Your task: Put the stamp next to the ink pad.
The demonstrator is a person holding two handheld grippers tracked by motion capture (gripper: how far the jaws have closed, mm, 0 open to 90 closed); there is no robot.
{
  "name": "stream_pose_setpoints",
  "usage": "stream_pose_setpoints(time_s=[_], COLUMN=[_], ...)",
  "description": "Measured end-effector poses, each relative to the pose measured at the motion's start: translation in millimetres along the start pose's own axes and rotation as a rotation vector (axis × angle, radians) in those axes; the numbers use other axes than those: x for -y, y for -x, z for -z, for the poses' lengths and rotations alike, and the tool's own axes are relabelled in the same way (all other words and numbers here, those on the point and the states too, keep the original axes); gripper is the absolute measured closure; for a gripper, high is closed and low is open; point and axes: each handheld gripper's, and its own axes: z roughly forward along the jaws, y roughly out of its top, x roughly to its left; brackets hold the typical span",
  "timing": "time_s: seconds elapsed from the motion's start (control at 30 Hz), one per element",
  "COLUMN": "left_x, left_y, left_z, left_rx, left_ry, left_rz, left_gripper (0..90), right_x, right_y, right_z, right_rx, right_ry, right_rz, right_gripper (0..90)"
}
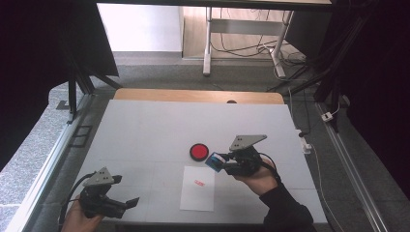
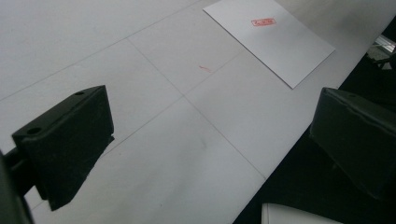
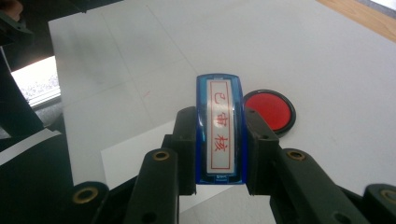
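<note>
A blue stamp point(image 3: 219, 128) with a white label of red characters is clamped between the jaws of my right gripper point(image 3: 219, 154), which is shut on it. In the high view the stamp point(image 1: 213, 162) hangs just right of the round red ink pad point(image 1: 198, 151) and above the top right corner of a white sheet point(image 1: 198, 189) bearing a small red imprint point(image 1: 197, 182). The ink pad point(image 3: 270, 110) lies just beyond the stamp. My left gripper point(image 1: 126, 204) is open near the table's front left edge, its jaws wide apart over bare table point(image 2: 177, 154), with the sheet point(image 2: 271, 37) farther off.
The white table point(image 1: 145, 130) has a wooden strip along its far edge. Metal frame rails run along both sides. A desk's legs and cables stand on the floor behind the table.
</note>
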Motion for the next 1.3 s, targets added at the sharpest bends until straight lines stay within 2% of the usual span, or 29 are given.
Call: stream_pose_setpoints(time_s=[0.17, 0.3, 0.73, 0.93, 1.07, 1.3], left_x=[1.5, 3.1, 2.8, 2.3, 1.8, 1.9], left_y=[-0.6, -1.6, -0.7, 0.3, 1.3, 0.2], left_z=[2.7, 4.9, 3.8, 2.8, 1.8, 1.7], left_rx=[-0.022, -0.022, -0.026, -0.024, -0.026, -0.022], left_ry=[-0.004, 0.004, -0.010, -0.022, -0.031, -0.030], left_rz=[0.014, 0.026, 0.019, 0.003, -0.006, 0.003], left_gripper=[0.0, 0.0, 0.0, 0.3, 0.6, 0.6], right_x=[3.3, 6.3, 23.2, 29.4, 34.5, 43.8], right_y=[4.1, 9.2, 32.5, 40.4, 46.2, 58.4], right_z=[2.4, 5.1, 10.7, 10.6, 7.6, 6.0], right_rx=[0.021, 0.046, 0.151, 0.201, 0.222, 0.261], right_ry=[-0.005, -0.008, -0.060, -0.089, -0.113, -0.143], right_rz=[-0.013, -0.029, -0.086, -0.088, -0.098, -0.126], right_gripper=[70.1, 70.1, 70.1, 70.1, 70.1, 70.2])
